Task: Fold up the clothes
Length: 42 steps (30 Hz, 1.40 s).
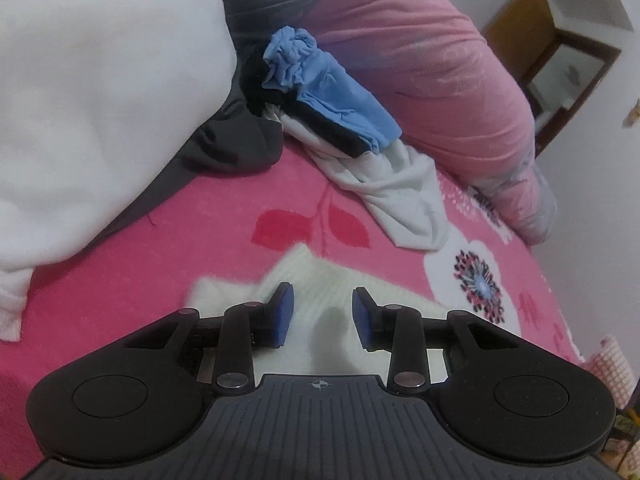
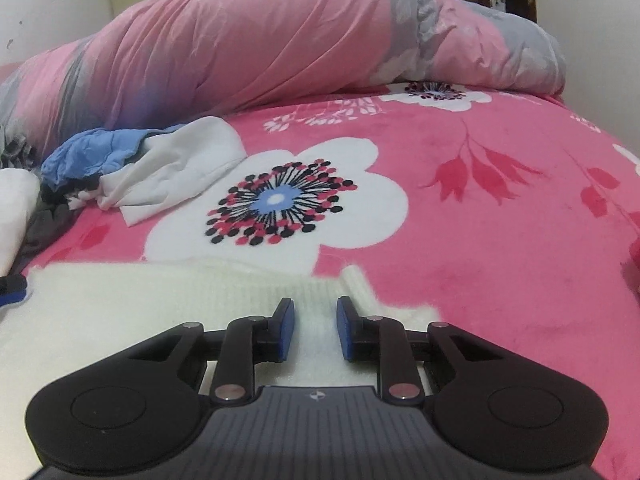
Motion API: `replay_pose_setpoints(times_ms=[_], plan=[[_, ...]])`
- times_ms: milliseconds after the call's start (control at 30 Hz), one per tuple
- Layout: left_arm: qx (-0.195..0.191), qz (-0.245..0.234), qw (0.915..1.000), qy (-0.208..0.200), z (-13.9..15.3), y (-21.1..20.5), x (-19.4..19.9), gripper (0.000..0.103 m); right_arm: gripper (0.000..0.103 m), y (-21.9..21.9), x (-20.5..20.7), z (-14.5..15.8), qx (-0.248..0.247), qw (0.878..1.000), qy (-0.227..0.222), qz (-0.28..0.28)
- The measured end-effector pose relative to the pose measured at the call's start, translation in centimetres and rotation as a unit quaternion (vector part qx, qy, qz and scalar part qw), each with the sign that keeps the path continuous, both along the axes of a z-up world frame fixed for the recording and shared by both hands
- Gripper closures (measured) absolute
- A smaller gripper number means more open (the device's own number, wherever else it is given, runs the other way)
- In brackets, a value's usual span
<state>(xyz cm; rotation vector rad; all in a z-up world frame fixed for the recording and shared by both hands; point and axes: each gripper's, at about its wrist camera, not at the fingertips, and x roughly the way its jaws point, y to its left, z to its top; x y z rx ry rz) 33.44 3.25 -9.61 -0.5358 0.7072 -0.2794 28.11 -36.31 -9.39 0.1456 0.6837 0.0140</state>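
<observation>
Presumably light, soft and limp, the white knit sweater [image 2: 168, 304] lies on the bed [image 2: 480, 280]; take hold at its ribbed edge. Left gripper [image 1: 322, 314] and right gripper [image 2: 315, 326] hover over it, jaws part-open, gripping nothing.

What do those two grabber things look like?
Both look the same. The left gripper and right gripper have black jointed arms with silver rivets, round black discs at the sides, blue pads on the fingertips, and a ribbed dark grey body with a small crosshair mark.

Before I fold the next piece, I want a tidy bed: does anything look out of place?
Yes. A crumpled heap of clothes, blue over black and white, lies unfolded against the rolled pink duvet, one white piece trailing onto the floral blanket.
</observation>
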Motion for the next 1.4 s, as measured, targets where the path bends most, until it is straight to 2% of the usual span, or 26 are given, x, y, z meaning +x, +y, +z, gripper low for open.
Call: replay_pose_setpoints(times_ms=[67, 133, 167, 200, 267, 400, 500, 600, 667, 733, 833, 900, 1067, 1167, 1233, 1300, 1400], plan=[[-0.009, 0.007, 0.9999, 0.005, 0.3, 0.2, 0.0, 0.070, 0.079, 0.0, -0.1, 0.1, 0.000, 1.000, 0.000, -0.002], [-0.035, 0.041, 0.9985, 0.007, 1.2, 1.1, -0.9, 0.070, 0.079, 0.2, -0.1, 0.2, -0.008, 1.000, 0.001, -0.004], [-0.036, 0.061, 0.9975, 0.000, 2.0, 1.5, -1.8, 0.064, 0.079, 0.4, -0.2, 0.4, -0.016, 1.000, 0.002, -0.006], [-0.033, 0.083, 0.9960, -0.009, 2.9, 1.9, -2.9, 0.063, 0.079, 0.7, -0.4, 0.8, -0.027, 1.000, 0.002, -0.008], [-0.011, 0.090, 0.9952, -0.036, 5.0, 2.7, -5.3, 0.063, 0.077, 1.2, -1.4, 1.8, -0.043, 0.999, 0.002, -0.019], [0.056, 0.088, 0.9893, -0.102, 9.1, 4.1, -10.7, 0.058, 0.077, 1.9, -7.0, 4.8, -0.006, 0.999, -0.045, -0.009], [0.097, 0.050, 0.9855, -0.130, 10.2, 3.7, -14.8, 0.057, 0.077, 3.5, -12.7, 6.1, -0.014, 0.996, -0.091, 0.011], [0.160, -0.003, 0.9763, -0.146, 9.1, 0.9, -19.2, 0.057, 0.077, 5.5, -18.2, 6.0, -0.031, 0.991, -0.130, 0.031], [0.188, -0.023, 0.9689, -0.159, 7.6, -0.9, -21.8, 0.057, 0.077, 6.8, -20.8, 5.6, -0.047, 0.988, -0.142, 0.037], [0.189, -0.039, 0.9689, -0.155, 5.9, -2.0, -23.2, 0.058, 0.077, 8.1, -22.9, 5.2, -0.061, 0.986, -0.148, 0.043], [0.182, -0.061, 0.9713, -0.140, 3.6, -3.3, -24.8, 0.058, 0.076, 9.8, -24.3, 4.6, -0.047, 0.985, -0.150, 0.067], [0.177, -0.060, 0.9733, -0.133, 2.8, -3.8, -25.1, 0.058, 0.077, 12.0, -24.2, 4.4, -0.044, 0.983, -0.152, 0.095], [0.192, -0.035, 0.9717, -0.133, 2.1, -3.6, -25.0, 0.060, 0.078, 18.0, -23.2, 2.9, -0.052, 0.972, -0.156, 0.167], [0.194, -0.029, 0.9739, -0.115, 1.3, -3.0, -24.5, 0.064, 0.080, 20.5, -22.6, 0.7, -0.085, 0.968, -0.144, 0.186], [0.196, -0.029, 0.9740, -0.111, 1.1, -2.9, -24.4, 0.064, 0.082, 20.7, -22.2, -0.7, -0.107, 0.969, -0.130, 0.181], [0.192, -0.030, 0.9748, -0.110, 1.0, -2.9, -24.5, 0.064, 0.084, 19.5, -22.5, -0.8, -0.116, 0.969, -0.131, 0.174], [0.182, -0.032, 0.9769, -0.107, 0.9, -2.5, -24.4, 0.064, 0.085, 15.7, -23.5, -0.7, -0.120, 0.977, -0.120, 0.131]])
